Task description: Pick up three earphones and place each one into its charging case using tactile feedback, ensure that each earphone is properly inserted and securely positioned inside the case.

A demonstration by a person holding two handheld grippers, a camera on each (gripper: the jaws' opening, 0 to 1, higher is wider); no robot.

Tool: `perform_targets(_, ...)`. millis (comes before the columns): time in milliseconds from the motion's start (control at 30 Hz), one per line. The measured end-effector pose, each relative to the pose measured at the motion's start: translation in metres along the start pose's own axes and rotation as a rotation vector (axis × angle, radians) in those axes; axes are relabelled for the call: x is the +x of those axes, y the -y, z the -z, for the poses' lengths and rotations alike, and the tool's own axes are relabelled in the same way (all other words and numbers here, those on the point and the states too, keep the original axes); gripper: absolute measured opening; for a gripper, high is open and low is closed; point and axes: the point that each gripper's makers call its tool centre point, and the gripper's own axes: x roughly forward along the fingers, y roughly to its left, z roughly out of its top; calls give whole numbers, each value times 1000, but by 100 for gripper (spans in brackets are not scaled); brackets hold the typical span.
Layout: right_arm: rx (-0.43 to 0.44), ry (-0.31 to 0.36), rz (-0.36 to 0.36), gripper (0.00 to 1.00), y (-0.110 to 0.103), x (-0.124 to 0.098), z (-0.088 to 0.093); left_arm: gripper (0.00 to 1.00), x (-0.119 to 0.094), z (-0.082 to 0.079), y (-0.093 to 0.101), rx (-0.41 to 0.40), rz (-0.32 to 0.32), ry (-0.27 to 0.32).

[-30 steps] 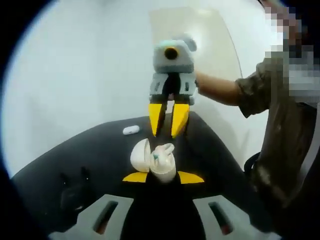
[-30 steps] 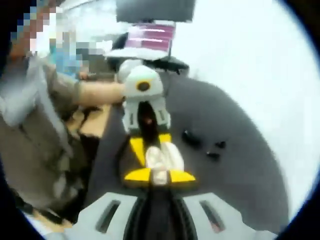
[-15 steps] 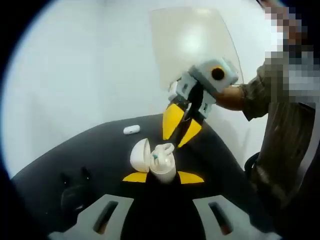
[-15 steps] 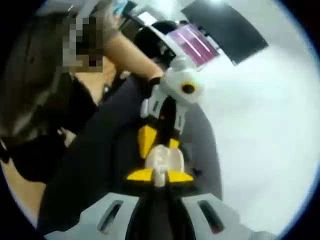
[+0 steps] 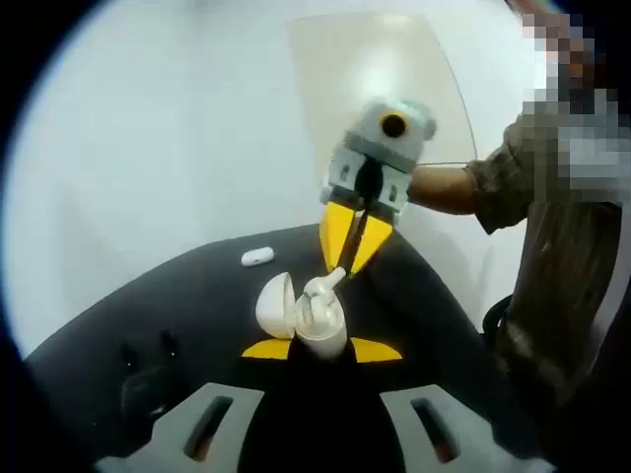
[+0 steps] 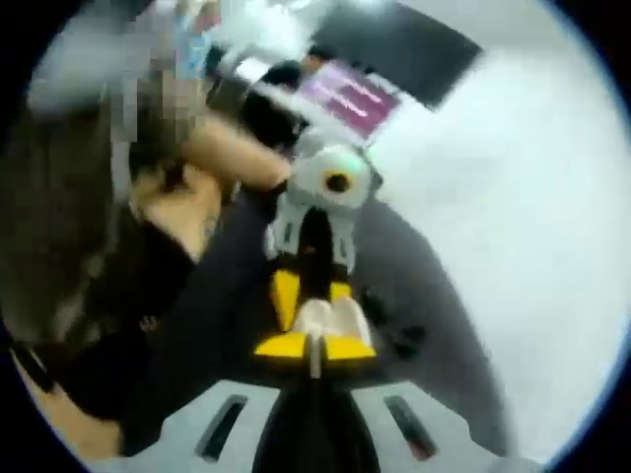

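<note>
White plastic is what the left gripper [image 5: 321, 349] is clamping: an open charging case [image 5: 317, 330], lid [image 5: 275, 305] flipped to the side, sitting upright between the yellow jaws above the black mat [image 5: 177, 296]; the right gripper [image 5: 353, 258] is coming in from above in the left gripper view, its yellow jaws drawn narrow and pinching the stem of an earphone [image 5: 323, 289] whose body is meeting the case's mouth; in the right gripper view, blurred as it is, the right gripper [image 6: 315, 347] is nipping that white stem [image 6: 315, 357] just in front of the case [image 6: 331, 319]; so the insertion step looks to be in hand, the bud partly in and tilted rather than seated; next move, by my reckoning, calls for a gentle push straight down the socket until it settles, then a careful release; another earphone [image 5: 258, 256] is lying on the mat well behind, waiting its turn; dark bits [image 5: 143, 347] are sitting near the mat's left.
</note>
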Motion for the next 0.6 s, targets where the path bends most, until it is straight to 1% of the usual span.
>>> perform_targets(33, 111, 28, -38, 6, -1, -1, -1, 17, 0, 0, 1, 3, 2, 0)
perform_targets(67, 183, 57, -83, 6, -2, -3, -2, 17, 0, 0, 1, 8, 3, 0)
perform_targets(133, 257, 78, -125, 6, -2, -5, -1, 17, 0, 0, 2, 12, 6, -1)
perform_targets(167, 261, 94, -136, 6, 0, -5, -2, 17, 0, -1, 2, 14, 7, -1)
perform_targets(267, 246, 104, -139, 6, 7, -6, -3, 17, 1, -1, 3, 16, 9, 0)
perform_targets(300, 213, 95, -152, 6, 5, -5, -3, 17, 1, -1, 3, 17, 10, 1)
perform_targets(333, 201, 88, -151, 6, 6, -4, -3, 17, 1, -2, 3, 18, 10, 1)
perform_targets(400, 170, 72, -182, 6, 4, -3, -3, 17, 1, -2, 3, 20, 11, 2)
perform_targets(500, 178, 35, -247, 6, 2, -1, -1, 17, 1, -2, 3, 20, 11, 2)
perform_targets(600, 177, 17, -265, 7, 5, 2, -1, 17, 1, -3, 4, 22, 11, 2)
